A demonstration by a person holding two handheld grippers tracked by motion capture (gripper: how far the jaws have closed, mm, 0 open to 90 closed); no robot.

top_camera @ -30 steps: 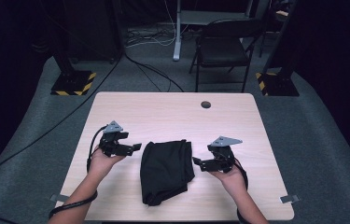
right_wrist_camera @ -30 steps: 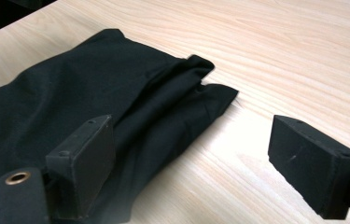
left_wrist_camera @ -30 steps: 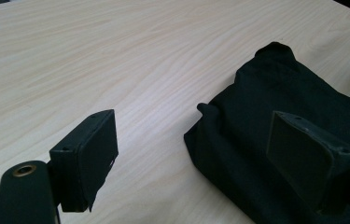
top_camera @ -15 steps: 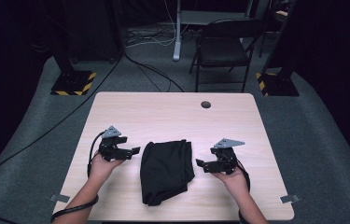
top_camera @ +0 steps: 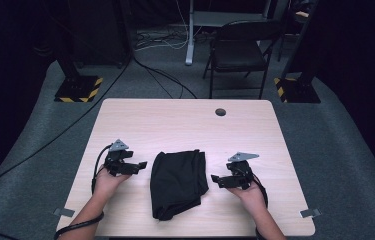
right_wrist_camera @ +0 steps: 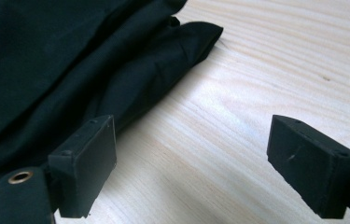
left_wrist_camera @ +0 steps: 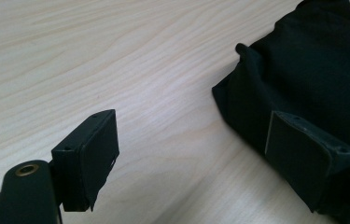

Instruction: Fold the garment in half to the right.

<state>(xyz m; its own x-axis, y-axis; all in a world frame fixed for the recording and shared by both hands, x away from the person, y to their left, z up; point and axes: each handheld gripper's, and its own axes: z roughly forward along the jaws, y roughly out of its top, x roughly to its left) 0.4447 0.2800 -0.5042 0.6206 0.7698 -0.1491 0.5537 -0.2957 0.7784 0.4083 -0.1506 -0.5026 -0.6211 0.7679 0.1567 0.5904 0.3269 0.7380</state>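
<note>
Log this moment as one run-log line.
left gripper: open, beside cloth | right gripper: open, beside cloth | black cloth: folded on table, untouched

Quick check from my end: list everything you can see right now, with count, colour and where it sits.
Folded cloth: one, black, lying mid-table between the two grippers, touching neither.
Table: one, light wood, with a dark round hole near its far edge.
Chair: one, dark, on the floor beyond the table.
Stand bases: two, black with yellow-black striped edges, on the floor at the far left and far right.
Cables: several, dark, trailing over the grey carpet.
Tape tabs: two, grey, at the table's near corners.
Left gripper: one, black, left of the cloth, jaws open and empty.
Right gripper: one, black, right of the cloth, jaws open and empty.
</note>
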